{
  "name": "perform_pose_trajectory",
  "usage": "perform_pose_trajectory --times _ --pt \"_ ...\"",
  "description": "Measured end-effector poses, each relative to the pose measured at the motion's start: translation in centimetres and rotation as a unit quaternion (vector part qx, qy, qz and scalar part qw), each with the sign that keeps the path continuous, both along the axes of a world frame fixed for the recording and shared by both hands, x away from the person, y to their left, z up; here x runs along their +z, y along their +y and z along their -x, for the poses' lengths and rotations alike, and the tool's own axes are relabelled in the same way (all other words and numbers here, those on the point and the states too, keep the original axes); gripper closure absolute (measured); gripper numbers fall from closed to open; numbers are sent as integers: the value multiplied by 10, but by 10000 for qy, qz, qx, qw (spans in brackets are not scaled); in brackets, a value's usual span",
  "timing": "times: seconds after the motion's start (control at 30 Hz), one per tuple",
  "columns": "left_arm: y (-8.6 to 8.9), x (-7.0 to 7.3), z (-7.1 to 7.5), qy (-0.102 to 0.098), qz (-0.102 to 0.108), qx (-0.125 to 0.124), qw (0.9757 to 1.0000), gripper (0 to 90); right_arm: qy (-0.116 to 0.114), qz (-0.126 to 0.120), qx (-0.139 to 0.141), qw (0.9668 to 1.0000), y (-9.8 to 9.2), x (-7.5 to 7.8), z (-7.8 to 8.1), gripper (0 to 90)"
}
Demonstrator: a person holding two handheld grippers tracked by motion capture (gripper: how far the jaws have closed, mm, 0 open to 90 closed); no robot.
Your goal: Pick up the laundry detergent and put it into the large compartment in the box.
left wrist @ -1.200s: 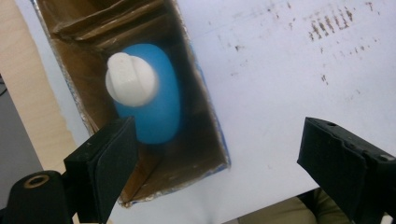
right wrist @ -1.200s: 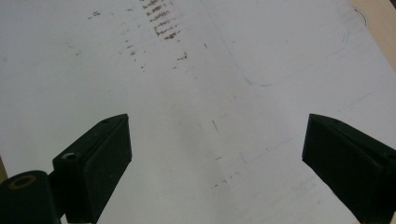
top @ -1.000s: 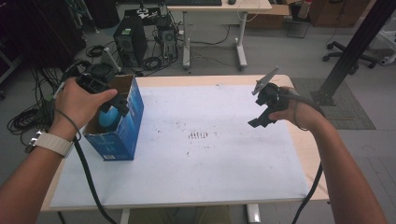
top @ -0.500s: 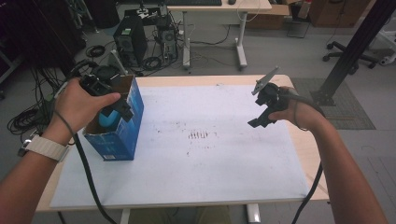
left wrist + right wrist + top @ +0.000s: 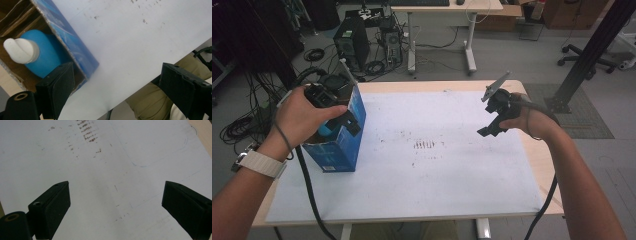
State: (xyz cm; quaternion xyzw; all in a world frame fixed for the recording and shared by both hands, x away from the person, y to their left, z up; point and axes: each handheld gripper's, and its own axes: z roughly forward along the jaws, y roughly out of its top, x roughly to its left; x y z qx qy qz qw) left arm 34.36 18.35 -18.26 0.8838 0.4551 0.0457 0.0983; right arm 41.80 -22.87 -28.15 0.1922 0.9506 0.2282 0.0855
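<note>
Jaws of the left gripper (image 5: pixel 120 92) are held released, box (image 5: pixel 72 47) and bottle (image 5: pixel 37 55) beside one; right gripper (image 5: pixel 116 210) is likewise spread.

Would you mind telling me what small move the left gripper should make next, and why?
Probably bring the left gripper over the blue bottle and lower it. Its jaws stand open astride the wall of the blue box, one inside beside the bottle, one outside, gripping nothing.
</note>
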Motion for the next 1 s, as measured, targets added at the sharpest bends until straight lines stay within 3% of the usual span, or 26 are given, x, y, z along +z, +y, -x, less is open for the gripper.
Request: perform_pose_trajectory --times 0.4,0.7,1.0 --pt "-16 -2 9 105 28 -347 9993 132 -2 13 19 10000 2 -1 0 82" --pt "-32 -3 17 18 29 -657 9978 133 4 16 5 10000 1 -1 -3 82" --pt "-47 -3 28 -14 73 -1100 9939 133 -23 -13 -11 10000 -1 0 -2 82"
